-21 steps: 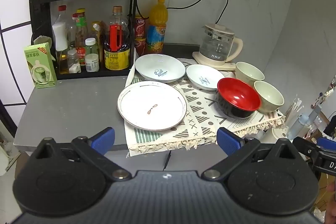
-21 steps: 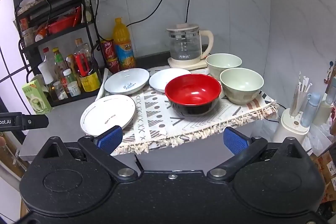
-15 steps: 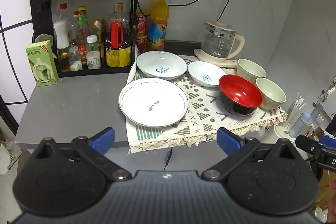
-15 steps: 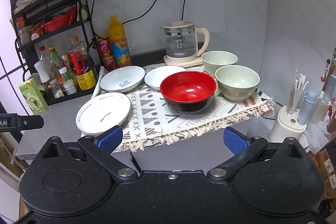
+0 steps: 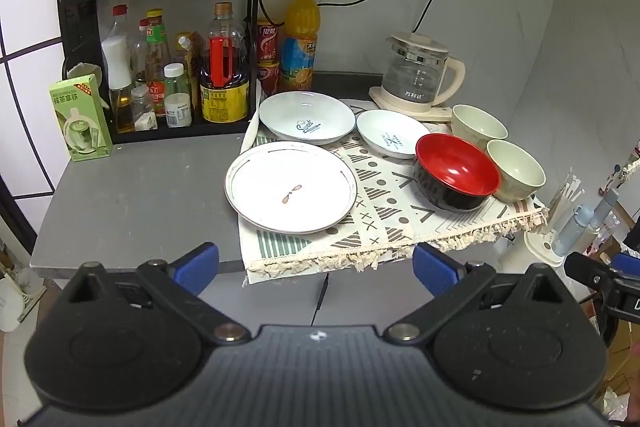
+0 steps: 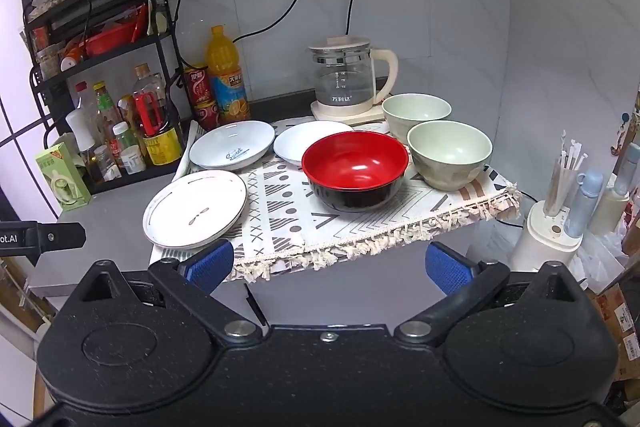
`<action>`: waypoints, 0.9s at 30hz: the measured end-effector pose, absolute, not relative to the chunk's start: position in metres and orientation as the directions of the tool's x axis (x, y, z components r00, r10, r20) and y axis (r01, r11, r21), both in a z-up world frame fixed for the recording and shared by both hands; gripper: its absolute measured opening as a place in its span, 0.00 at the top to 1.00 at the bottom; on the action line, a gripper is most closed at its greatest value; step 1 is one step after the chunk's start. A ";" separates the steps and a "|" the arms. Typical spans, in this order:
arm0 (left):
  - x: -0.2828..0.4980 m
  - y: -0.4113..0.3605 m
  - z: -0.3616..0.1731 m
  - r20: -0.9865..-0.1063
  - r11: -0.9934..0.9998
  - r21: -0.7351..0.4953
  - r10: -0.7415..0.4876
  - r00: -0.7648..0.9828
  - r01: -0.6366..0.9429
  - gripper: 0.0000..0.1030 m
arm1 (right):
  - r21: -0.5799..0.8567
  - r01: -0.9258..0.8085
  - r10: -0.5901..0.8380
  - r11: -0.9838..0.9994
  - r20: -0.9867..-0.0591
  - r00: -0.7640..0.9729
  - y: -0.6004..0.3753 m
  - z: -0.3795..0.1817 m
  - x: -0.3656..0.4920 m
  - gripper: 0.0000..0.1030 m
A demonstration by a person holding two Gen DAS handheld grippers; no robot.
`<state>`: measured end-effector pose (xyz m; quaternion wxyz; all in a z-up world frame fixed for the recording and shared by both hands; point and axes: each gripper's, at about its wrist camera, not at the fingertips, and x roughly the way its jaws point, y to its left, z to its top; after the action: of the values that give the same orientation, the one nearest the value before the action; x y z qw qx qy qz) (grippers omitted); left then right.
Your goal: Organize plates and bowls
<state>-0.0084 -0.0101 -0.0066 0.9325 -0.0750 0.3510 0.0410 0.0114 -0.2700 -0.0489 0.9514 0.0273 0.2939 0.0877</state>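
Grey countertop point(image 5: 132, 195) carries a patterned cloth point(image 5: 384, 223) with a flat plate point(image 5: 291, 186), two shallow dishes point(image 5: 307, 117), a red bowl point(image 6: 354, 169) and two pale green bowls point(image 6: 449, 153). Both the left gripper point(image 5: 316, 269) and right gripper point(image 6: 328, 265) hang short of the counter, jaws spread wide, holding nothing.

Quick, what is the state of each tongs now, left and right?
Left tongs: open, holding nothing.
Right tongs: open, holding nothing.

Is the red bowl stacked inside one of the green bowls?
No, the red bowl stands alone on the cloth, beside the green bowls.
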 end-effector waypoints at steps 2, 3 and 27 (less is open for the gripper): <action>-0.008 -0.010 -0.006 -0.663 0.985 -0.111 0.023 0.748 -0.129 0.01 | 0.103 -0.149 0.181 0.983 -0.556 0.811 -0.271 -0.049 0.011 0.00; -0.008 -0.011 -0.006 -0.664 0.985 -0.110 0.024 0.747 -0.130 0.01 | 0.103 -0.146 0.179 0.984 -0.557 0.811 -0.272 -0.048 0.011 0.00; -0.014 -0.015 -0.003 -0.663 0.989 -0.108 0.001 0.749 -0.097 0.01 | 0.112 -0.105 0.151 0.988 -0.567 0.810 -0.276 -0.045 0.001 0.00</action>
<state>-0.0139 -0.0149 -0.0026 0.9327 -0.0676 0.3533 0.0262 0.0013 -0.2756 -0.0449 0.9506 0.0376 0.3007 0.0674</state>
